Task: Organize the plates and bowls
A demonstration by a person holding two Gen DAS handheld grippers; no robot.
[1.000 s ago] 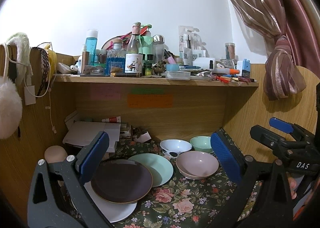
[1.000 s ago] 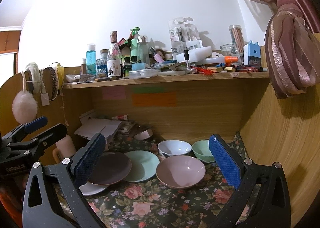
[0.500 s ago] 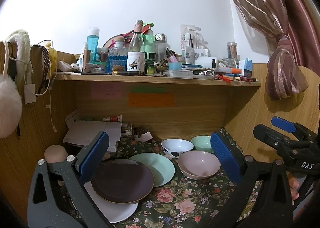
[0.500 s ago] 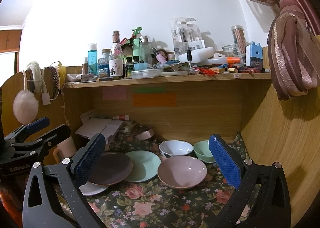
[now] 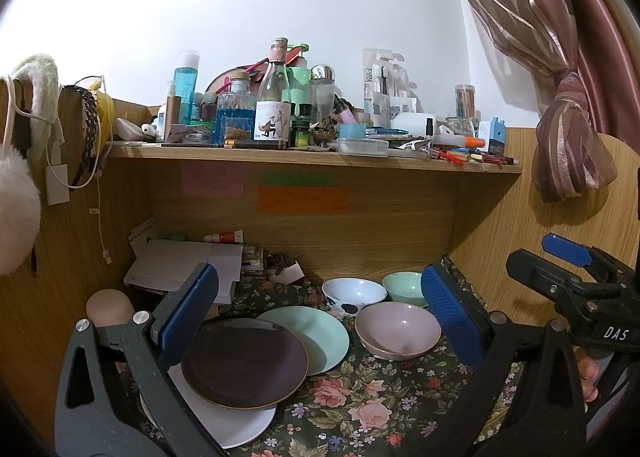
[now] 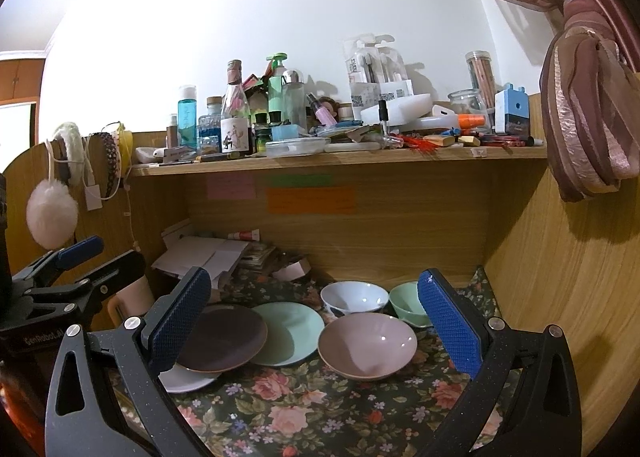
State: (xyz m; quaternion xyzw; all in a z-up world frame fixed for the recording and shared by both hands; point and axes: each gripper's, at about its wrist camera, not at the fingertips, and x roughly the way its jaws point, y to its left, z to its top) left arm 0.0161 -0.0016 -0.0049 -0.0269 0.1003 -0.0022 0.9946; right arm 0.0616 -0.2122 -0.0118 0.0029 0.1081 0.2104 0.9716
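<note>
- Little has shifted since the earlier frames: both cameras have drifted slightly, so the crockery sits marginally lower and closer in each view, and nothing on the tabletop has been touched.
- Left tongs point(image 5: 316, 305) stand wide open and empty, framing the plates; right tongs point(image 6: 312, 305) are likewise spread wide and empty, framing the bowls, which suggests one side is meant for each group.
- Glossy dark brown round plate point(image 5: 244, 363) lies on top of a flat white plate point(image 5: 244, 427) and overlaps the edge of a pale mint-green plate point(image 5: 316, 337), a loose, offset pile rather than a neat stack.
- Shallow dusty-pink bowl point(image 6: 367, 345) sits in front of a white bowl with dark spots point(image 5: 352, 295) and a small mint-green bowl point(image 6: 408, 303), all separate on the floral-patterned tabletop point(image 6: 312, 413).
- Left view shows most of the white plate and the spots on the white bowl; right view hides much of that plate behind its own finger.
- Right view shows the pink bowl's whole rim, and possibly clear of the green plate, though the fisheye makes that gap hard to judge.
</note>
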